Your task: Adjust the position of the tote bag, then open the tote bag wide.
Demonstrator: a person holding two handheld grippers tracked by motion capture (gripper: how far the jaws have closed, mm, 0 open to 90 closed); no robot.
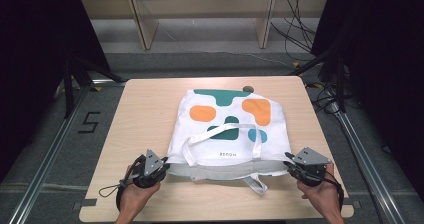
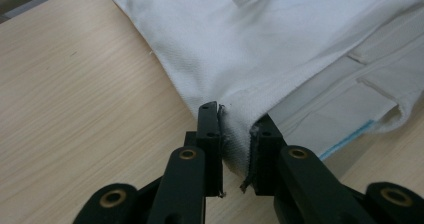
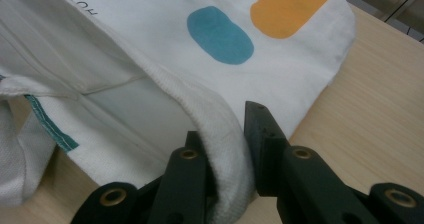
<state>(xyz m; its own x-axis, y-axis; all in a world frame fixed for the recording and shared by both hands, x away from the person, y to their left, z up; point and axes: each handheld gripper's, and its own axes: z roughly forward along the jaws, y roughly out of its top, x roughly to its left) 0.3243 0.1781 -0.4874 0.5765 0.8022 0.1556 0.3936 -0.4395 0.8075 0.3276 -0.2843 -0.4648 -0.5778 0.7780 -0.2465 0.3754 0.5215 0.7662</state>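
Tote bag (image 1: pixel 230 129) is lying flat mid-table, its open mouth facing the near edge of the table (image 1: pixel 145 104), and we're pinching it at both near corners. Our left claw (image 1: pixel 162 168) is clamping the bag's left corner fabric, our right claw (image 1: pixel 290 165) is gripping the rolled hem at the right corner. One handle (image 1: pixel 257 183) is trailing toward the near edge.

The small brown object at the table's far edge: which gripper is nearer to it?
Right. The right gripper grips the tote bag at its near right corner, closer to the brown object; the left gripper holds the near left corner.
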